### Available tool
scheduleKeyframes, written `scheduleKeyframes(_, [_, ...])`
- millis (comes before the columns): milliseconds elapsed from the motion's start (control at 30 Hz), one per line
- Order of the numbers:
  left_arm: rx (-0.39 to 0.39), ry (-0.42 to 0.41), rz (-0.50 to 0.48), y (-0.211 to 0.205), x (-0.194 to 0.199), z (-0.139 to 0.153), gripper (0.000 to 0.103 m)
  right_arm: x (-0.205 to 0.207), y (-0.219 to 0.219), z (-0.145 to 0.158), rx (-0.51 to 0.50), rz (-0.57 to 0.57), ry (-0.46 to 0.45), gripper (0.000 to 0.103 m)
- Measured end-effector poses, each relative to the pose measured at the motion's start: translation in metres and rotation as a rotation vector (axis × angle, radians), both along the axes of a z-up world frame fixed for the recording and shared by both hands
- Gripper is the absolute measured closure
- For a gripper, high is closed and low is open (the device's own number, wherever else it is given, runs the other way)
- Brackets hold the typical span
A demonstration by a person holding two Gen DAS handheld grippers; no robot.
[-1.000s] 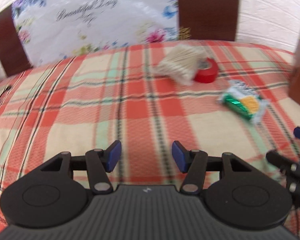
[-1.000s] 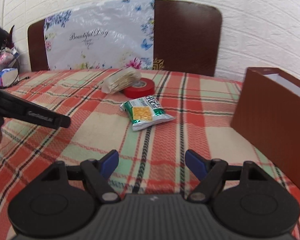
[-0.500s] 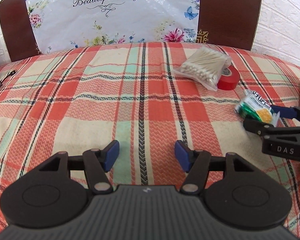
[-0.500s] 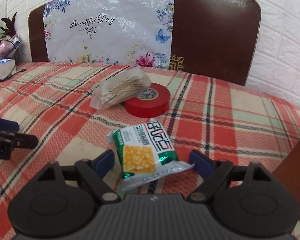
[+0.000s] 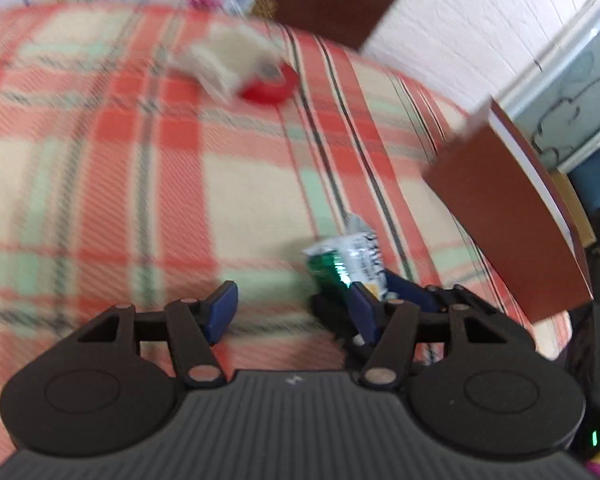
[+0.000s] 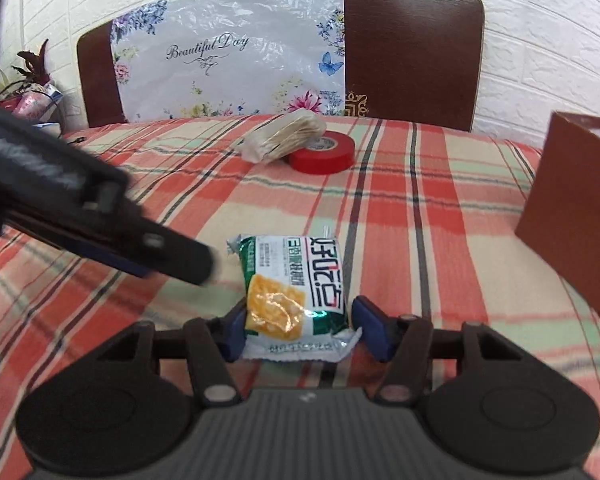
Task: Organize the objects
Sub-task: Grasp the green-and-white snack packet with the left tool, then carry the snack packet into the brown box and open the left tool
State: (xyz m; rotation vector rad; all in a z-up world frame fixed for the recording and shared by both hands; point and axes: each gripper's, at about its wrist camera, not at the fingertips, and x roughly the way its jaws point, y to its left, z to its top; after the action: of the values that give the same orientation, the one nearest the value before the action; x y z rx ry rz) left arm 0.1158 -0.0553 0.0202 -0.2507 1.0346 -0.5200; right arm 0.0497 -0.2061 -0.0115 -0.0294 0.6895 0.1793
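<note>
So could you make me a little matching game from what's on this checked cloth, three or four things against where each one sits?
Things:
1. cracker packet
2. red tape roll
3. bag of cotton swabs
4. brown box

Places:
A. leaning on the tape roll
B. far right edge of the cloth
C. between the right tongs, whose jaws are closing
D. mid-table, under the bag's edge

Pairs: 1-C, 2-D, 3-A, 4-B

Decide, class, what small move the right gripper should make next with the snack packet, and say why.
Probably finish closing. The right gripper is closing with the snack packet between its jaws; the near pad looks to be touching, the far one shows a small gap. Once the grip is firm it could lift toward the brown box. The left gripper holds nothing.
</note>
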Motion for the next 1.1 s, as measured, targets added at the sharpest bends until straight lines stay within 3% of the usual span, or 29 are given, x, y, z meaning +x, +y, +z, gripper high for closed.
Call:
scheduleKeyframes(100, [0.01,-0.028,-0.029,-0.018,-0.013,-0.002,0.046,-0.018,0.001,0.001,0.016,0.008,-0.004,0.05])
scheduleKeyframes(167, [-0.027,-0.005,-0.056,-0.024,-0.015,-0.003,0.063,-0.027,0.003,0.002,0.01,0.017,-0.018,0.053])
scheduleKeyframes(267, [-0.011,-0.028,-0.076,-0.036,-0.018,0.006,0.067,-0.035,0.0,0.005,0.014,0.001,-0.041,0.056])
scheduleKeyframes(467, [-0.041,-0.135,-0.173,-0.075,-0.022,0.054,0.07,-0.049,-0.023,0.03,0.002,-0.073,-0.174,0.056])
scheduleKeyframes(733, [-0.094,-0.293,-0.391,-0.173,-0.029,0.114,0.073,-0.054,-0.095,0.075,-0.083,-0.286,-0.375,0.06])
scheduleKeyframes(1000, [-0.087,-0.318,-0.528,-0.268,-0.026,0.105,0.075,-0.047,-0.181,0.081,-0.075,-0.497,-0.383,0.062])
scheduleKeyframes(1067, [-0.061,-0.319,-0.532,-0.285,-0.024,0.099,0.074,-0.044,-0.196,0.077,-0.085,-0.536,-0.373,0.061])
scheduleKeyframes(1100, [-0.03,-0.337,-0.524,-0.291,-0.025,0.097,0.074,-0.04,-0.202,0.074,-0.092,-0.553,-0.358,0.054])
